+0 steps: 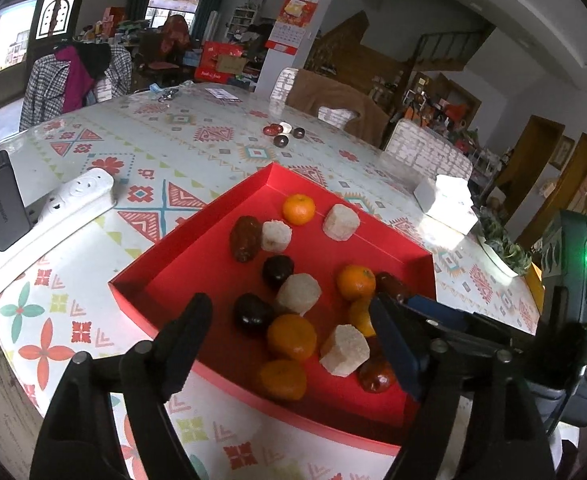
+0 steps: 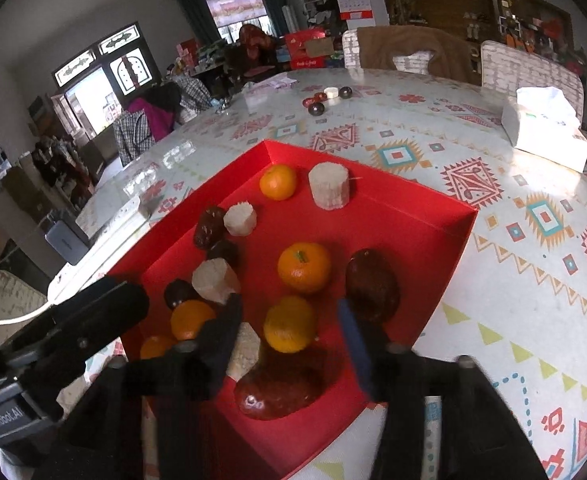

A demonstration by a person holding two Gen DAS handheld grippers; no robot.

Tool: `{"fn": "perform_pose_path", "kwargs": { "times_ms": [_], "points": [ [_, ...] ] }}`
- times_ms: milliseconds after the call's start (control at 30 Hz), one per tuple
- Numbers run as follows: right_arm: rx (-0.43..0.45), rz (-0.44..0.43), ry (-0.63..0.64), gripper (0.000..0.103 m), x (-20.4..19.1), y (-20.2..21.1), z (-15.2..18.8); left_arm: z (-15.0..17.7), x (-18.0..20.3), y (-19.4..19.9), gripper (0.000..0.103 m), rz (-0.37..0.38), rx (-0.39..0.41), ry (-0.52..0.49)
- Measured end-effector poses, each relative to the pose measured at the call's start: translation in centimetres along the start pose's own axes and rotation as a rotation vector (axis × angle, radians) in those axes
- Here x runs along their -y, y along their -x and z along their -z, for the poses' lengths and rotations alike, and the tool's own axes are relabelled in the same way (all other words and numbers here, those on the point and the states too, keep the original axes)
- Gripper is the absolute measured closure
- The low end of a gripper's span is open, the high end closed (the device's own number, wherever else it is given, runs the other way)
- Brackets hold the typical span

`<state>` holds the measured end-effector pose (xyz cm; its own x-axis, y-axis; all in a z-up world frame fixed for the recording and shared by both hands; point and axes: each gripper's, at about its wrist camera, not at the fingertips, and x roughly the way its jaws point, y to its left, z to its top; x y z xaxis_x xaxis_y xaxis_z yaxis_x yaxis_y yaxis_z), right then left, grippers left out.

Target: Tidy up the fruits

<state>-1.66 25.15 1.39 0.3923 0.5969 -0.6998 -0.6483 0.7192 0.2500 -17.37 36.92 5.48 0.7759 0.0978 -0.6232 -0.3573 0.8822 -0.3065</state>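
Tray: oranges, dates, white chunks, unsorted (a few strays lie outside). Left gripper, right gripper: wide open, empty. Sorting mostly pending.

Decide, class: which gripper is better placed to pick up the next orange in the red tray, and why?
Right, probably. The right gripper is open with an orange directly between its fingers. The left gripper, also open, hovers over a mixed cluster in the red tray.
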Motion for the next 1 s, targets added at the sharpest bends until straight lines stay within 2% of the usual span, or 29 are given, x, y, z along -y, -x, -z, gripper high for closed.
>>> {"fn": "perform_pose_path", "kwargs": {
  "times_ms": [267,367,467,500,633,733,800,1000],
  "points": [
    [0.046,0.000,-0.011,0.040,0.3,2.3,0.0,-0.1,1.3,1.1,0.022,-0.008,0.017,-0.034],
    [0.059,0.002,-0.021,0.039,0.6,3.1,0.2,0.1,2.2,1.9,0.022,-0.042,0.038,-0.065],
    [0.069,0.000,-0.035,0.039,1.1,4.0,0.6,0.3,3.6,3.4,0.022,-0.137,0.111,-0.123],
    [0.075,0.000,-0.039,0.039,1.2,4.4,0.8,0.4,4.4,4.3,0.022,-0.185,0.156,-0.151],
    [0.100,0.000,-0.044,0.039,1.7,6.4,1.6,0.6,6.8,7.8,0.002,-0.298,0.322,-0.211],
    [0.124,0.010,-0.037,0.039,2.0,8.1,2.4,0.8,8.3,10.7,0.000,-0.271,0.411,-0.216],
    [0.137,0.026,-0.025,0.035,2.2,9.2,2.9,0.9,9.1,11.9,0.000,-0.251,0.417,-0.197],
    [0.173,0.053,-0.008,0.033,3.3,12.1,5.3,2.0,10.5,13.3,0.000,-0.280,0.409,-0.163]
  ]
}}
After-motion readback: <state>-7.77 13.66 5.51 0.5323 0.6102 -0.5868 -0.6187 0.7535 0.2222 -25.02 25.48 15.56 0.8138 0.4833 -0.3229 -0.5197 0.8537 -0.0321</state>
